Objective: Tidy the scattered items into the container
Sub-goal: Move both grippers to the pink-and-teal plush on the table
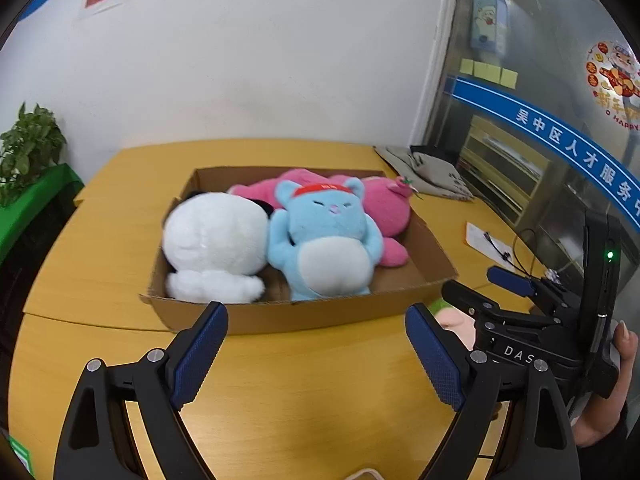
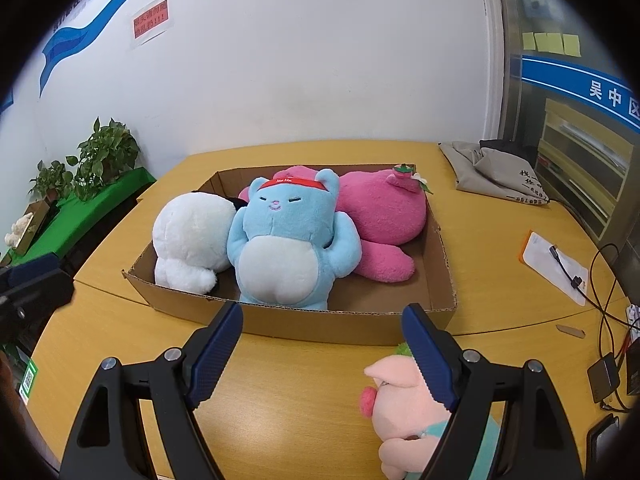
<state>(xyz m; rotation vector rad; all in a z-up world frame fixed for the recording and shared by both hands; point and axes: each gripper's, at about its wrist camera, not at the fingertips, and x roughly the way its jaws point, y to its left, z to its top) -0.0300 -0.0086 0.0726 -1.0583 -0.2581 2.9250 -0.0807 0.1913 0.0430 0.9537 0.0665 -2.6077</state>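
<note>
A shallow cardboard box [image 1: 304, 316] [image 2: 320, 326] stands on the yellow table. In it lie a white plush [image 1: 216, 244] [image 2: 192, 240], a blue plush with a red headband [image 1: 324, 240] [image 2: 288, 244] and a pink plush [image 1: 388, 208] [image 2: 384, 216]. A pale pink pig plush [image 2: 404, 412] lies on the table in front of the box, beside my right gripper's right finger; a bit of it shows in the left wrist view [image 1: 456, 324]. My left gripper [image 1: 316, 356] is open and empty before the box. My right gripper [image 2: 320, 356] is open and empty; it also shows in the left wrist view [image 1: 520, 304].
A grey cloth bag [image 2: 496, 172] lies at the table's back right. A white pouch with a cable [image 2: 556, 264] and black cables and adapters [image 2: 604, 372] lie at the right edge. Potted plants [image 2: 100, 160] stand on a green shelf at left.
</note>
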